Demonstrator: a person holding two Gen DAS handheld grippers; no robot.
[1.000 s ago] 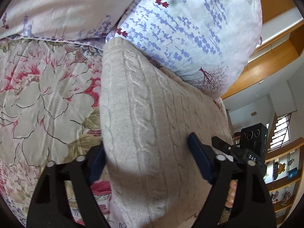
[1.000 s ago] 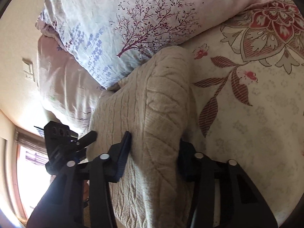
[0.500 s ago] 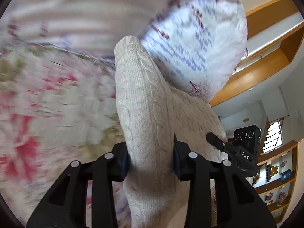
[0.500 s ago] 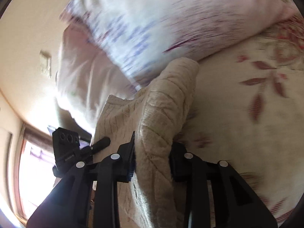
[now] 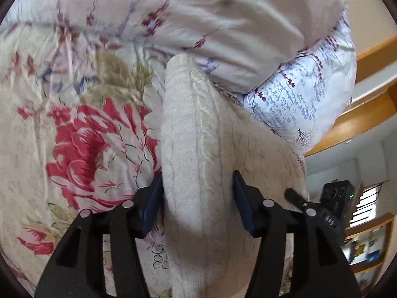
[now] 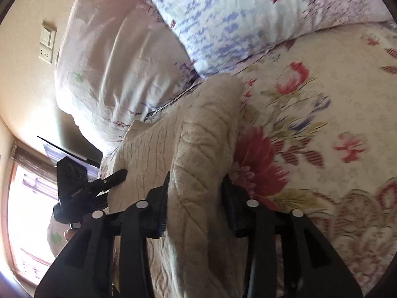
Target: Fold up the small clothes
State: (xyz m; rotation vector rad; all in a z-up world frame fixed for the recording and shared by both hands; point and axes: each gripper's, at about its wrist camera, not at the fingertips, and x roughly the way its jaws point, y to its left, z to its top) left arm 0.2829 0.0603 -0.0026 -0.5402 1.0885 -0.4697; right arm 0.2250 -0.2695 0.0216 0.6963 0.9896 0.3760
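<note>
Left claw (image 5: 197, 198) clamped on a bunched ridge of cream cable-knit sweater (image 5: 196, 149), right claw (image 6: 196, 193) gripping another fold of it — sweater (image 6: 198, 134) lying on floral bedspread (image 5: 74, 136), far end touching the pillows (image 5: 223, 24), other claw's body visible beside each.

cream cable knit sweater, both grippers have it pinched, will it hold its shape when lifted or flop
Probably floppy: the sweater bunches into a soft ridge between the left gripper fingers, and likewise in the right gripper. The span between the two grips would likely sag. Slipping seems unlikely, since the thick ribbed knit fills both grips. It looks bulky yet soft, so probably light for its size.
</note>
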